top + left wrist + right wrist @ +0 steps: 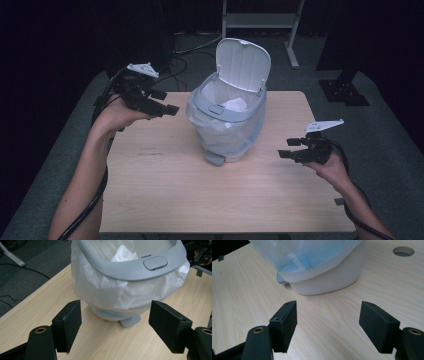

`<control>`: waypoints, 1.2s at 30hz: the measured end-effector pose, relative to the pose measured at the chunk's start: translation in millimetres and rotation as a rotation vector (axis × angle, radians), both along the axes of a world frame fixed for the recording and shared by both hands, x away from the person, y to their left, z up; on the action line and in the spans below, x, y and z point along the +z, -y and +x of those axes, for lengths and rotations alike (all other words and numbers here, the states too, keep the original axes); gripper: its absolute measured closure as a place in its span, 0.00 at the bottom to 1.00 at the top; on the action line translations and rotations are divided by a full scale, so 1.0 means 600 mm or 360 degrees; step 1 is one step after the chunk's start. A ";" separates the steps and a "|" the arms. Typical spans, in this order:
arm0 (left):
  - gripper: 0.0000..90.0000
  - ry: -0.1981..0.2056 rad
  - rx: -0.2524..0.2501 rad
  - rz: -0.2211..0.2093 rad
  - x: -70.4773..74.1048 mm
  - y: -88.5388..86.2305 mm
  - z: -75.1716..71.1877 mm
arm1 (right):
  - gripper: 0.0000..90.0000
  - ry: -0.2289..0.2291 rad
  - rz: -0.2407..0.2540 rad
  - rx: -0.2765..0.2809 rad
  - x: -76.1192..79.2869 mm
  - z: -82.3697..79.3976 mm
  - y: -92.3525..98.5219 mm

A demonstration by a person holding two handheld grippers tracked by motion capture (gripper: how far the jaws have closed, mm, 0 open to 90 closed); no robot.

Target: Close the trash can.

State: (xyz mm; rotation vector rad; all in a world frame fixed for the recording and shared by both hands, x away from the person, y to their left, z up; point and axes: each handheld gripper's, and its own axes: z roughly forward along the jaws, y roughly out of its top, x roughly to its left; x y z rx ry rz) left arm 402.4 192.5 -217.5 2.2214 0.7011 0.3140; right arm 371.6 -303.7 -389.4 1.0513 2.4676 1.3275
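Observation:
A small white bin (227, 125) with a grey rim (130, 270) stands at the middle back of the wooden table (165, 190). Its lid (243, 65) is swung up. A thin plastic bag (120, 292) lines it and drapes over the outside, with crumpled white paper (123, 255) inside. A grey pedal (130, 321) sticks out at its foot. My left gripper (167, 101) hovers left of the bin, open and empty, aimed at the bin's front (115, 322). My right gripper (287, 148) hangs open to the right, low over the table, facing the bin's base (329, 280).
A round cable hole (403, 251) sits in the tabletop beyond the bin. Behind the table are a metal stand (260, 20), loose cables (185, 50) on the grey floor, and a dark base plate (342, 90) at the back right.

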 end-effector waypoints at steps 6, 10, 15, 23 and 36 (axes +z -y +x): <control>0.25 0.0015 0.0005 0.0001 -0.019 -0.011 -0.015 | 0.33 -0.0001 0.0007 0.0002 0.009 0.007 -0.005; 0.22 0.0012 0.0016 0.0005 -0.036 -0.018 -0.023 | 0.34 -0.0006 0.0027 -0.0007 0.020 0.013 -0.007; 0.20 -0.0005 0.0011 -0.0014 -0.051 -0.024 -0.028 | 0.35 0.0003 0.0033 -0.0006 0.031 0.017 -0.009; 0.11 0.0021 0.0052 -0.0007 -0.075 -0.030 -0.040 | 0.37 0.0028 0.0041 0.0003 0.059 0.027 -0.015; 0.10 0.0032 0.0121 -0.0040 -0.128 -0.046 -0.062 | 0.47 0.0048 0.0057 0.0016 0.094 0.046 -0.017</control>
